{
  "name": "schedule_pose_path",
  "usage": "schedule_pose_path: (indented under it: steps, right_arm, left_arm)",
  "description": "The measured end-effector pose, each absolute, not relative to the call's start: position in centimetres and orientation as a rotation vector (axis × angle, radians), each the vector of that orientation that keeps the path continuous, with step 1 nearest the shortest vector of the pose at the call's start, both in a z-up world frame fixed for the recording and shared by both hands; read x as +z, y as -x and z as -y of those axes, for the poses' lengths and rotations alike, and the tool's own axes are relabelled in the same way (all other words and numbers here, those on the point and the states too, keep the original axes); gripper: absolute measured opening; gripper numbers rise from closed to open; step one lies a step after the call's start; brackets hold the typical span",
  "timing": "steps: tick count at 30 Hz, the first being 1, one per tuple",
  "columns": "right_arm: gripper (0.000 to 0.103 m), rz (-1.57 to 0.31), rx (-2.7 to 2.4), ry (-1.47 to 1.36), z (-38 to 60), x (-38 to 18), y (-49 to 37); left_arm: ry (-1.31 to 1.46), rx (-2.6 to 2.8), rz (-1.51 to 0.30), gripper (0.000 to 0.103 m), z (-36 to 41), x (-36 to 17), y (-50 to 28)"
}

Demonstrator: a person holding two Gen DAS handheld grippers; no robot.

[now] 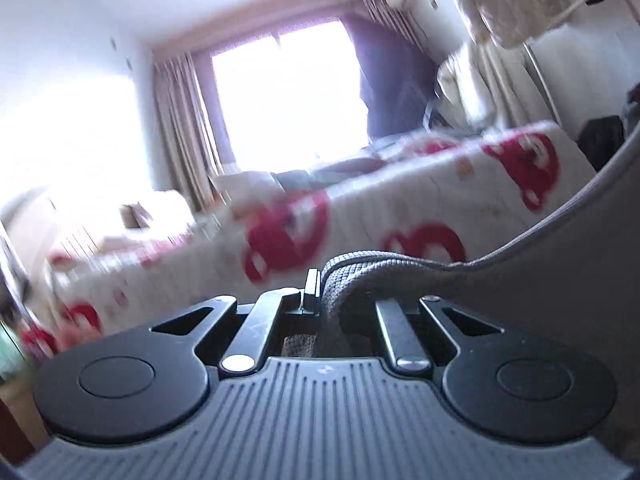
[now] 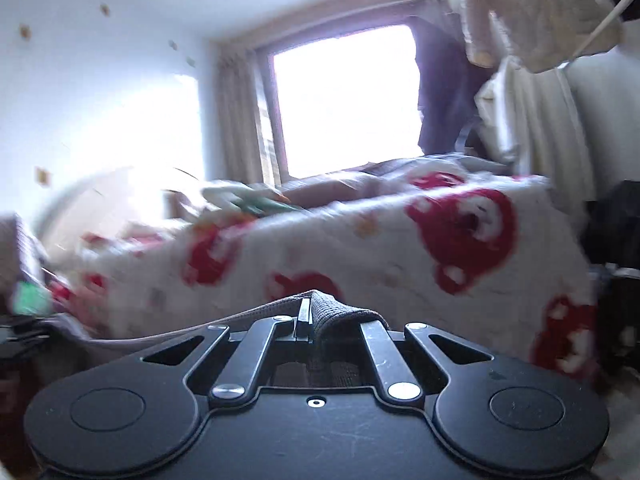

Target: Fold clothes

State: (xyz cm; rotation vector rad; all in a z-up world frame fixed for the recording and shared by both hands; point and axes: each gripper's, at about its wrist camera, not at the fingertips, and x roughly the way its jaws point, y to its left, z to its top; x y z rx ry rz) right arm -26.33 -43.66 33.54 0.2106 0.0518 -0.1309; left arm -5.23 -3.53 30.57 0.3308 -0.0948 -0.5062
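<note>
Up close in both wrist views, each pair of black jaws is pressed together on a fold of grey knit cloth. The left gripper [image 1: 316,292] pinches a thick rolled hem of the grey garment [image 1: 540,280], which sweeps up and away to the right of that view as a broad smooth panel. The right gripper [image 2: 310,314] pinches another bunched edge of the same grey cloth [image 2: 340,316], and a thin taut hem runs off to the left of that view.

Beyond the jaws lies a bed covered by a white blanket with red bear shapes [image 2: 400,248]. Behind it are a bright window [image 1: 284,92] and beige curtains [image 1: 180,120]. Pale laundry [image 2: 532,12] hangs at the upper right.

So the garment appears held up in the air in front of the bed, its gripped edge stretched between the two grippers. Its long axis probably runs side to side along that edge, with the rest hanging below, out of sight.

Risks, as a judgement: only a narrow bite of cloth sits in each grip, so a quick pull apart could drag the hem free. Uneven height between the hands would skew the fold.
</note>
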Motion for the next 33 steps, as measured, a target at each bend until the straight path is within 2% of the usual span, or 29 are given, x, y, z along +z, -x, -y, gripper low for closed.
schedule_pose_path:
  steps: [3, 6, 9, 14, 18, 20, 21, 22, 23, 27, 29, 33]
  right_arm:
    - [0.005, -0.08, -0.032, -0.257, 45.8, 35.6, 25.8]
    - [0.005, -0.173, 0.006, -0.291, 48.6, 35.3, 22.5]
    - [0.005, -0.285, -0.011, -0.334, 51.2, 31.3, 17.2]
    - [0.003, -0.433, -0.159, -0.326, 55.1, 22.6, 6.7]
    - [0.004, -0.401, -0.306, -0.313, 57.6, 18.7, 0.9]
    - [0.006, -0.42, -0.325, -0.269, 58.8, 16.6, -2.8]
    - [0.009, -0.457, -0.333, -0.239, 59.4, 15.1, -4.7]
    - [0.023, -0.519, -0.352, -0.235, 60.1, 13.7, -5.8]
    - [0.04, -0.584, -0.372, -0.235, 60.8, 12.3, -6.7]
    - [0.045, -0.733, -0.463, -0.282, 62.0, 6.2, -6.3]
    - [0.054, -0.787, -0.51, -0.316, 62.3, 3.1, -5.3]
    - [0.054, -0.874, -0.406, -0.402, 62.4, -0.4, -0.1]
  left_arm:
    - [-0.348, -0.499, 0.1, 0.007, 4.0, 33.5, 3.8]
    - [-0.416, -0.507, 0.042, 0.007, 6.8, 33.5, -0.2]
    - [-0.499, -0.508, -0.051, 0.007, 11.3, 29.8, -6.2]
    - [-0.483, -0.525, -0.223, 0.007, 17.9, 19.8, -15.7]
    - [-0.324, -0.511, -0.331, 0.008, 21.3, 14.7, -20.0]
    - [-0.329, -0.475, -0.396, 0.015, 23.2, 11.6, -22.0]
    - [-0.349, -0.461, -0.451, 0.035, 23.8, 9.6, -22.8]
    - [-0.37, -0.446, -0.507, 0.057, 24.5, 7.6, -23.5]
    - [-0.391, -0.431, -0.563, 0.06, 25.1, 5.6, -24.3]
    - [-0.435, -0.442, -0.742, 0.061, 24.2, -0.8, -23.7]
    - [-0.411, -0.462, -0.809, 0.061, 22.4, -3.0, -22.8]
    - [-0.305, -0.497, -0.93, 0.061, 17.6, -5.0, -20.5]
